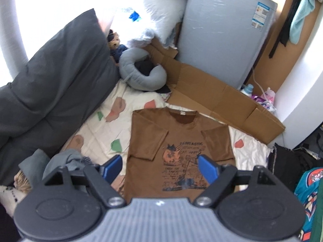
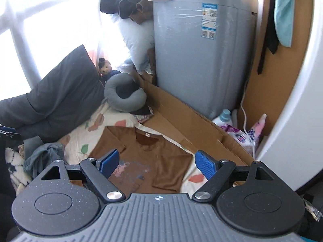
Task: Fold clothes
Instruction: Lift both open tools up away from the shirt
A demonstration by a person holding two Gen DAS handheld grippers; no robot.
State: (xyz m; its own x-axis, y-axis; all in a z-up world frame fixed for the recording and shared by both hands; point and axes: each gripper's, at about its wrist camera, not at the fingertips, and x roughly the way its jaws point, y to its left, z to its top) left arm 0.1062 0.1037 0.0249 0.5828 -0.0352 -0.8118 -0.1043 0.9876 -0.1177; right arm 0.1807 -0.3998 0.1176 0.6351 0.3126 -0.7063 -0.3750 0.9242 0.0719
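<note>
Brown printed tee flat on the bed, both sleeves turned in; our two grippers hang above it w/ jaws spread, holding nothing.

L to R: crumpled grey-green garment [image 1: 66,161] bunched at the bed's left edge, prob. parked out of the work area. Left gripper [image 1: 159,166] sits over the lower half of the brown short-sleeved T-shirt with dark print [image 1: 179,151], which lies face up, collar away from us, on the cream bedsheet with coloured blobs [image 1: 97,129]; the sleeves lie folded over the body, narrowing it. Right gripper [image 2: 156,164] hovers above the same shirt. Hem is hidden behind the gripper bodies; print text unreadable, and blurred in right view.
</note>
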